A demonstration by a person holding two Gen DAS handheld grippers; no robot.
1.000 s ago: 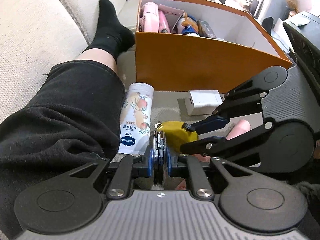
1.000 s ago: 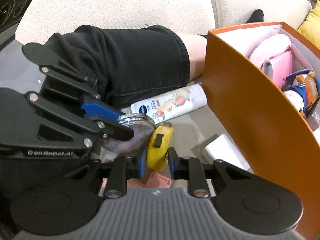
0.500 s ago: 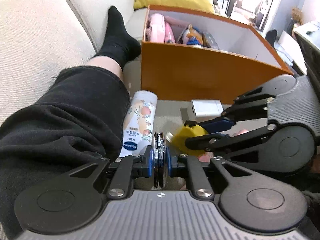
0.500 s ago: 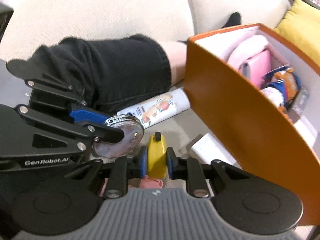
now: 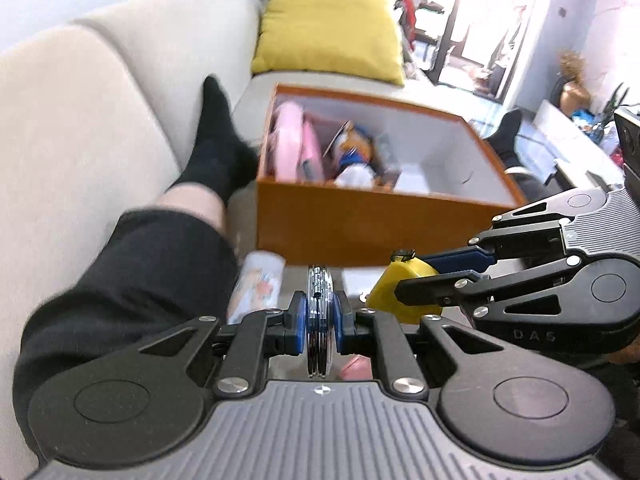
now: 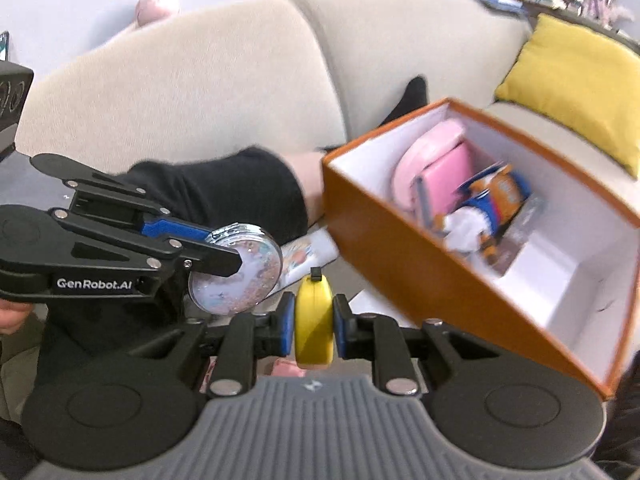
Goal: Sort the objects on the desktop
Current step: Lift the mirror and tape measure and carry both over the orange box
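My left gripper (image 5: 319, 320) is shut on a flat round glittery disc (image 5: 319, 312), held on edge between the blue pads; the right wrist view shows the disc's face (image 6: 236, 276). Shut on a yellow tape measure (image 6: 314, 320), my right gripper (image 6: 314, 324) hangs in the air just right of the left one, and the tape measure shows again in the left wrist view (image 5: 400, 284). Beyond both stands an open orange box (image 5: 360, 228) (image 6: 420, 264) with a pink case, a toy figure and other items inside.
A person's leg in black shorts (image 5: 132, 280) and a black sock (image 5: 216, 136) lies left of the box on a beige sofa (image 5: 80, 128). A white lotion tube (image 5: 258, 280) and a white block (image 5: 356, 280) lie below. A yellow cushion (image 5: 328, 32) sits behind.
Both grippers have risen with the disc and the tape measure held, so the box interior comes into view and the items on the seat have dropped lower and farther away.
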